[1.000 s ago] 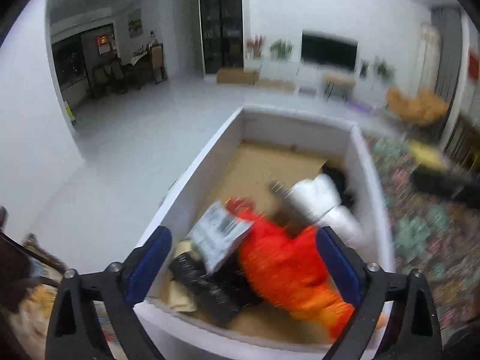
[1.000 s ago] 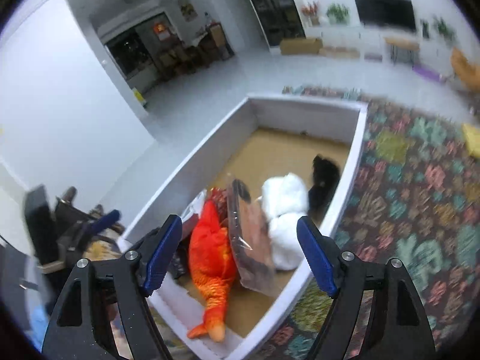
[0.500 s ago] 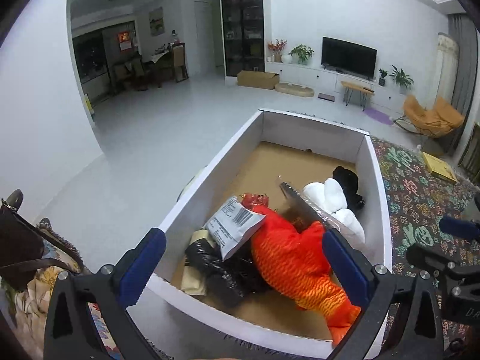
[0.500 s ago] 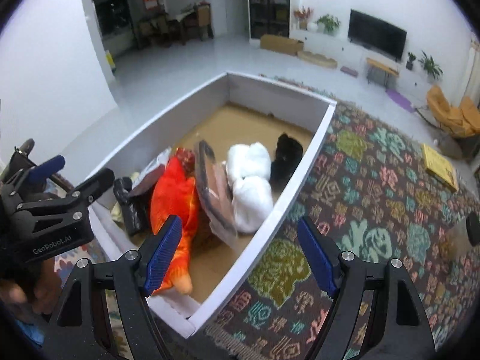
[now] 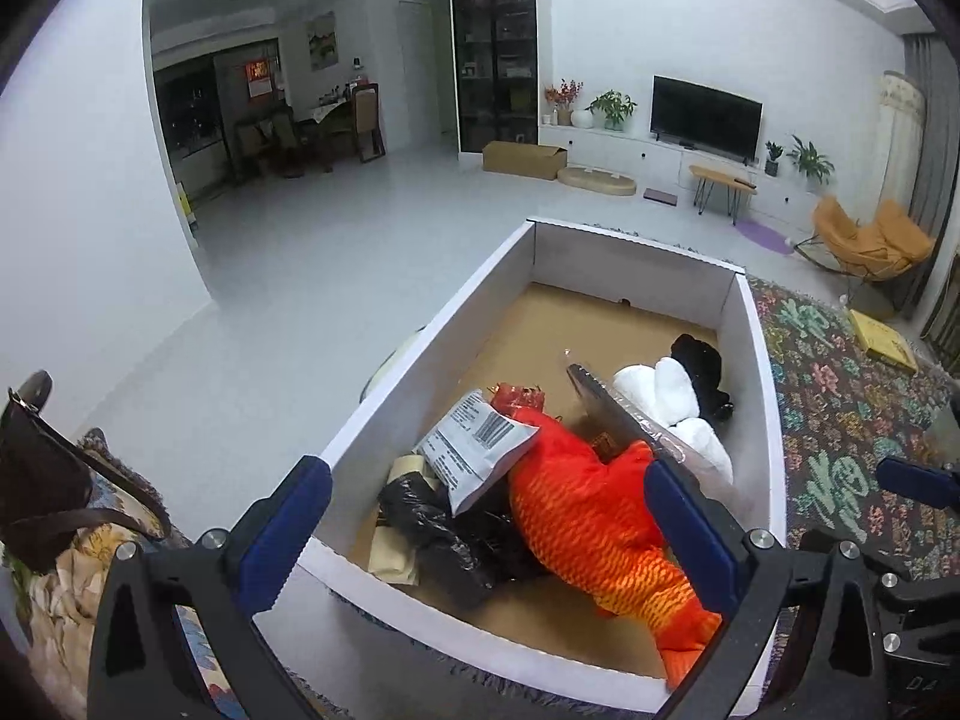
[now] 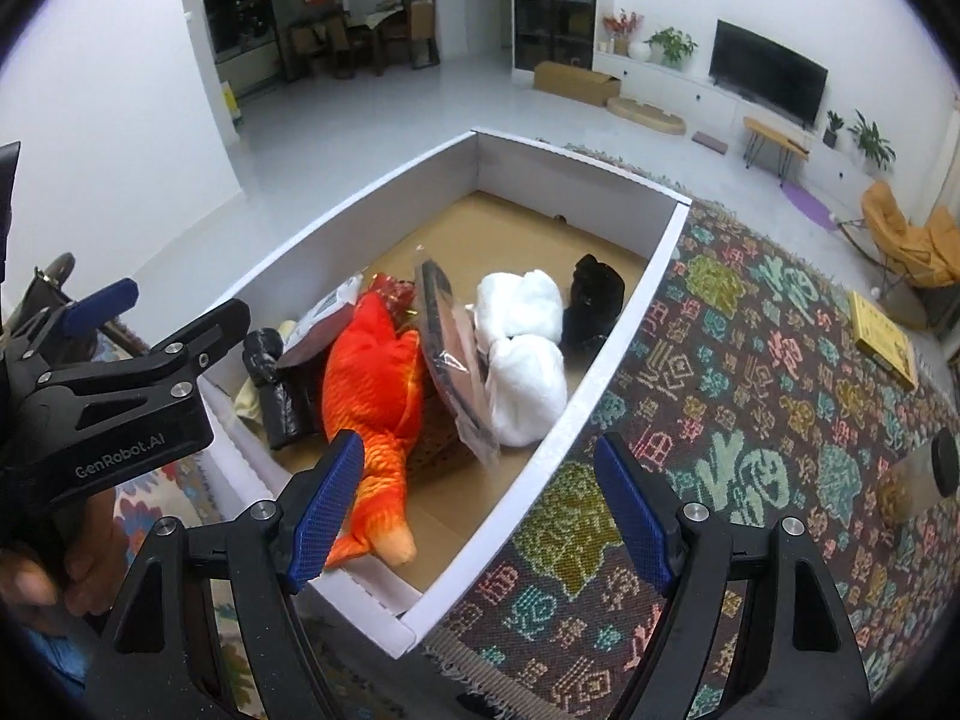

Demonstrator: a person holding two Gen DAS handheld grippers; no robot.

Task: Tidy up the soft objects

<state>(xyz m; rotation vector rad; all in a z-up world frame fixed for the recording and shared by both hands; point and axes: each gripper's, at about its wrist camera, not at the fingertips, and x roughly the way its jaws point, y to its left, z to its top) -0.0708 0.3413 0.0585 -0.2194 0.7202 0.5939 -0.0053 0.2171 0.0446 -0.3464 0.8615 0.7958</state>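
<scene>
A white box (image 5: 444,354) with a cardboard floor holds an orange fish plush (image 5: 594,516), a white plush (image 5: 672,408), a black plush (image 5: 699,366), a grey mailer bag (image 5: 480,450), a black plastic bag (image 5: 438,528) and a clear-wrapped flat pack (image 5: 618,414) leaning on the white plush. My left gripper (image 5: 486,525) hangs open and empty above the box's near end. My right gripper (image 6: 480,510) is open and empty over the box's (image 6: 558,414) near right corner, by the fish plush's (image 6: 372,384) tail. In the right wrist view the left gripper (image 6: 186,300) shows at the left.
A patterned rug (image 6: 750,420) lies right of the box, with a flat yellow box (image 6: 882,330) on it. A brown bag (image 5: 42,468) and flowered cloth sit at the left. A person's hand (image 6: 36,576) holds the left gripper. White floor stretches beyond the box.
The left view went from blurred to steady and its jaws spread slightly wider. The right gripper swung right, so the box now sits left and more rug shows.
</scene>
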